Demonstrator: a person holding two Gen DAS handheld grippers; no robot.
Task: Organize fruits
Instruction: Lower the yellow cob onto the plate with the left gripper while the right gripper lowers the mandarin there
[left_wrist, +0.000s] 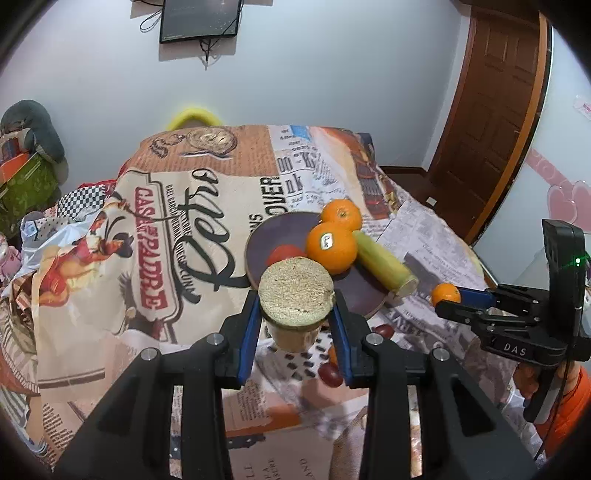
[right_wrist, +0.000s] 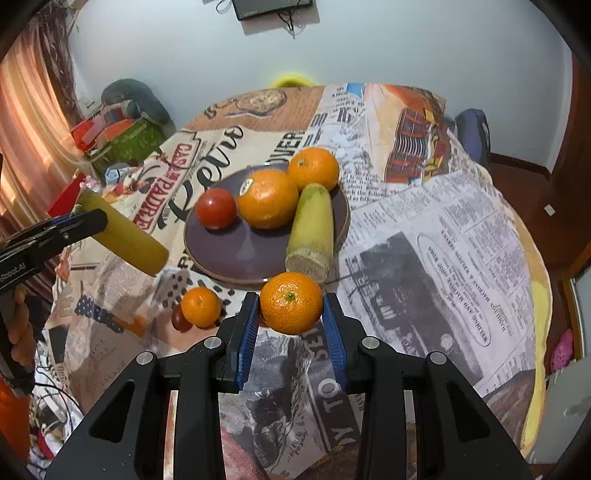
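Our plate (right_wrist: 236, 258) already has two oranges, a tomato (right_wrist: 215, 208) and one corn piece (right_wrist: 312, 230) on it. Our left gripper (left_wrist: 297, 317) squeezes another corn stick (left_wrist: 296, 291), up in the air near the plate's 7 o'clock edge. Our right gripper (right_wrist: 291, 321) squeezes a small orange (right_wrist: 291, 302) at the plate's 6 o'clock. We think those go next. One little orange (right_wrist: 200, 307) and a red fruit (right_wrist: 180, 320) wait on the cloth (right_wrist: 443, 240).

I saw a table draped in a newspaper-print cloth (right_wrist: 424, 229), bearing a purple plate (right_wrist: 236, 254), a small mandarin (right_wrist: 200, 307) and a dark grape (right_wrist: 179, 320) near its rim.
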